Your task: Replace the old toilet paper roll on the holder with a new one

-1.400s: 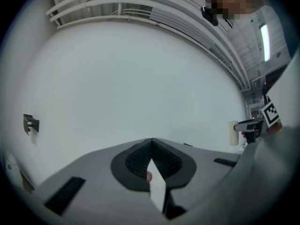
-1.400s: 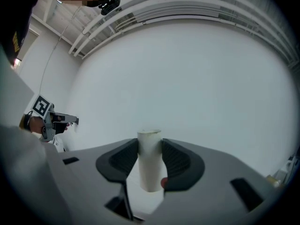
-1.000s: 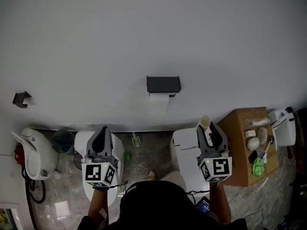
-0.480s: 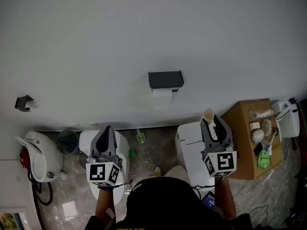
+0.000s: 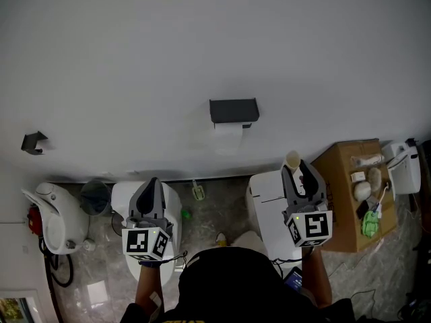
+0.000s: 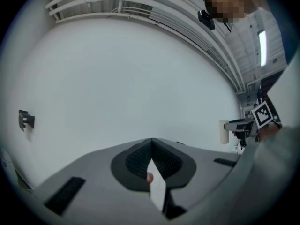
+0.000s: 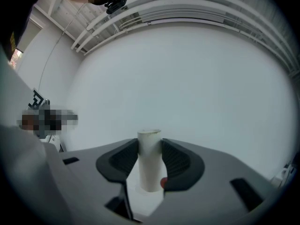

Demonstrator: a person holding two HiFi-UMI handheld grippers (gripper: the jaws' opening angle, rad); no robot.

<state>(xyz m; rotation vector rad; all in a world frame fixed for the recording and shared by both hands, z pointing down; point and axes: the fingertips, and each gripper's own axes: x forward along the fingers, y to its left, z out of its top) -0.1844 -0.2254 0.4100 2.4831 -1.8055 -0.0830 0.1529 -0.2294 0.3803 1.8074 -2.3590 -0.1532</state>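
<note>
Toilet-paper tube (image 7: 149, 165), bare pale cardboard, stands upright, pinched between the right gripper (image 7: 150, 146) jaws. The left gripper (image 6: 152, 142) jaws are pressed together. White paper hangs beneath the wall holder (image 5: 234, 110). The cardboard box (image 5: 337, 180) holds small items.

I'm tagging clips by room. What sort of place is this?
Probably a bathroom: a black wall-mounted toilet paper holder with white paper hanging below, a white toilet-like bowl, and a grey marbled tile floor.
</note>
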